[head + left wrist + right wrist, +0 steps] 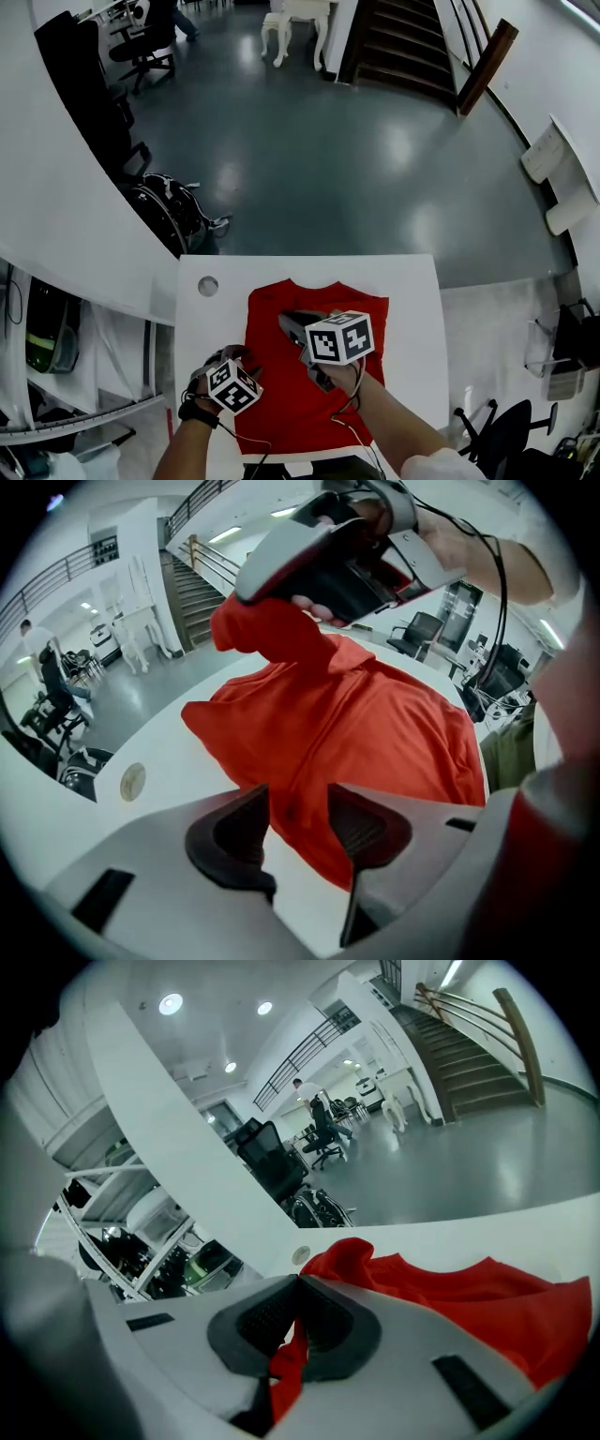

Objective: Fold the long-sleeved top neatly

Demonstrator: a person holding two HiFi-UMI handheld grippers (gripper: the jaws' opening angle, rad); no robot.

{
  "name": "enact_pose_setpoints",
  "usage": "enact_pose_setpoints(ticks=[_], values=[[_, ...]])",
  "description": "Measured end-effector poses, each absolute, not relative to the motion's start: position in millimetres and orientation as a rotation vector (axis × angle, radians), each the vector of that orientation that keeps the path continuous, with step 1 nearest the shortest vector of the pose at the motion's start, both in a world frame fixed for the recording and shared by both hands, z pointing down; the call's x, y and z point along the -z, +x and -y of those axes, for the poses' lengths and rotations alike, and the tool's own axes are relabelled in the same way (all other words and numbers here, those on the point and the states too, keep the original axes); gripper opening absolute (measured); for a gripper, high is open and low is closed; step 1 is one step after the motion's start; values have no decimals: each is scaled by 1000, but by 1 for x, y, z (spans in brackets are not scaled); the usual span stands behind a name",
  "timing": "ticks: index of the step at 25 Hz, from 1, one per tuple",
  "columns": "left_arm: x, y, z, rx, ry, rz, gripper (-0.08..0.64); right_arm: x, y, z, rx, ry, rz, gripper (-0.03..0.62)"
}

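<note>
Red top lies lengthwise, collar at the far end; right claw pinches it, left claw gapes.

Glossy grey floor, dark staircase, black office chair

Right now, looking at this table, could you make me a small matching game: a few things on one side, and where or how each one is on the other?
Things:
1. left gripper
2. right gripper
3. red top
4. round disc

States or places:
a. jaws shut on a pinch of red fabric
b. lying on the white table, partly lifted
c. jaws apart, nothing clamped
d. set in the tabletop near its far left corner

Pairs: 1-c, 2-a, 3-b, 4-d
</note>
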State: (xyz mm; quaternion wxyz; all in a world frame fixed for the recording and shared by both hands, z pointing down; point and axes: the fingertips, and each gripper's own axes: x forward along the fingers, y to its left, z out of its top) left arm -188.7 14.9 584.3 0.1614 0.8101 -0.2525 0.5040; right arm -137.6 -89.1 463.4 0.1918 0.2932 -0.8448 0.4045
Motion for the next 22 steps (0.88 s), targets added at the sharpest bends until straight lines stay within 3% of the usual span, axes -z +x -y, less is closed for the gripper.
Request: enact_pose_setpoints(ticks=[10, 11, 12, 13, 18, 22], values=[[-586, -206, -24, -1432, 2291, 723, 199, -537, -186, 76, -966, 755, 2209, 25], [-586, -208, -24, -1432, 2291, 725, 199, -542, -193, 72, -937, 718, 2207, 76], [-586, -210, -24, -1433, 2291, 726, 199, -545, -199, 66, -911, 671, 2212, 186], [-586, -211, -24, -1436, 2290, 725, 199, -545, -205, 59, -889, 623, 2223, 235], [-580, -212, -23, -1477, 2313, 723, 199, -522, -202, 34, -814, 512, 2349, 222], [-561, -198, -10, -1471, 2407, 720, 199, -511, -162, 32, -763, 585, 2414, 162]])
